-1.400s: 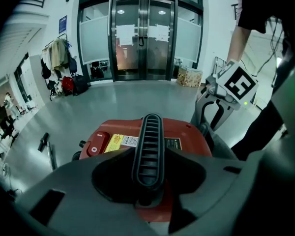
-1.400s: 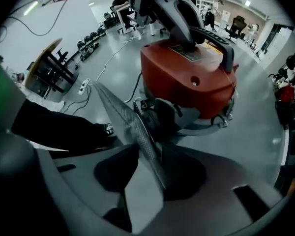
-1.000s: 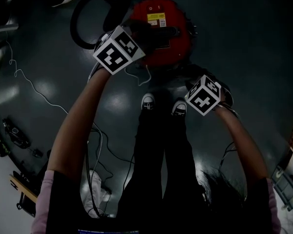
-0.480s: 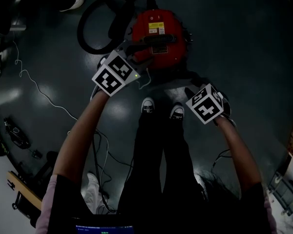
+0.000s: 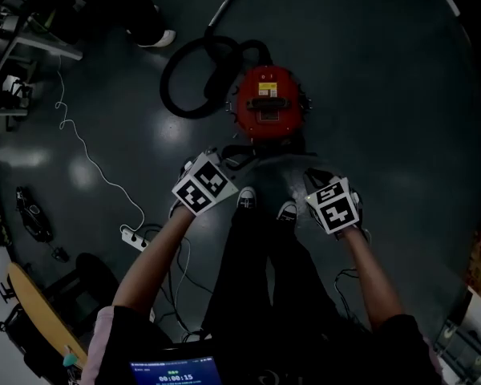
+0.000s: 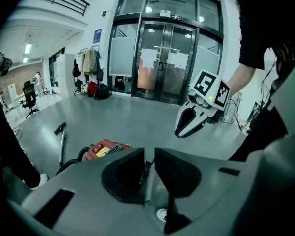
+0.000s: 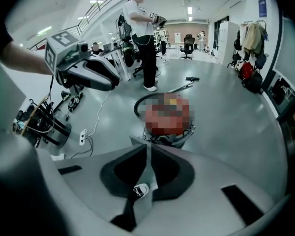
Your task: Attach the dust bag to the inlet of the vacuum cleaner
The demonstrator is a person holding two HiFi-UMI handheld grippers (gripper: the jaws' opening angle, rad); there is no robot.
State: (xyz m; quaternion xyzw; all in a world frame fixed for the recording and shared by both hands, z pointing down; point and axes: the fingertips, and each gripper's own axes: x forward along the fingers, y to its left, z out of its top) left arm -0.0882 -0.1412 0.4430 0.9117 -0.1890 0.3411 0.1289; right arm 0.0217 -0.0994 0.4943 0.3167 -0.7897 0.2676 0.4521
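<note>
**A:** Head view first. What have you got?

**B:** Looking down, the red vacuum cleaner (image 5: 266,107) stands on the dark floor (image 5: 385,95), with its black hose (image 5: 188,83) looped at its left. My left gripper (image 5: 215,167) and my right gripper (image 5: 321,184) are on the near side of it, close to my shoes (image 5: 246,197). The grey dust bag (image 5: 268,168) spans between the two. Whether the bag touches the cleaner, I can't tell from here.

**A:** And the left gripper view?

**B:** My jaws have just been closing and now stand narrow, pinching a thin pale edge of the dust bag (image 6: 148,181) in the slim gap. Beyond them the vacuum cleaner (image 6: 105,150) sits low on the floor, with glass doors (image 6: 167,58) behind. My right gripper (image 6: 184,124) is up at the right.

**A:** Right gripper view?

**B:** These jaws have just been closing too, and they're nearly together on the dust bag (image 7: 148,173), whose edge runs straight up between them. The hose (image 7: 142,104) curls ahead, my left gripper (image 7: 105,80) shows at the upper left, and a person (image 7: 142,38) stands farther back.
</note>
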